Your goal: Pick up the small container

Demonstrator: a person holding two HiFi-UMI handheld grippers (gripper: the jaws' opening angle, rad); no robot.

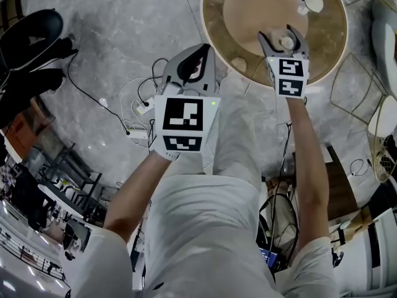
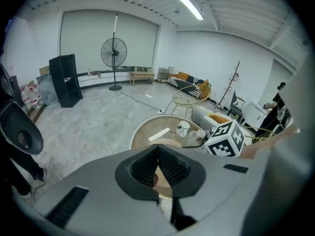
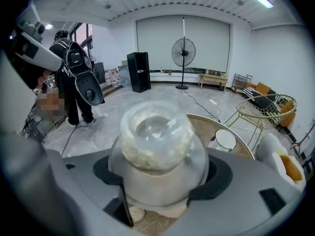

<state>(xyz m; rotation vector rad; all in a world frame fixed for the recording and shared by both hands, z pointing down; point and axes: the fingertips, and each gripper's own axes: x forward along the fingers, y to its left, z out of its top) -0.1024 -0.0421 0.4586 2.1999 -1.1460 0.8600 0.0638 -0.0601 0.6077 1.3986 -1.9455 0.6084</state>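
Right tool [image 1: 284,37] clamped on the small container [image 3: 156,146] over the round table [image 1: 332,42]

The container, a clear jar with pale contents, sits between the right tool's jaws above the table's near part. The left tool [image 2: 158,167] is off the table's near-left edge, its jaws pressed together with nothing between them. A white cup [image 1: 312,2] stands on the table's far side.

Head cam: steeply down over round tan surface [image 1: 325,39]. Cams on L gripper [image 1: 200,49], R gripper [image 1: 286,41]: level, close, sharing that surface.
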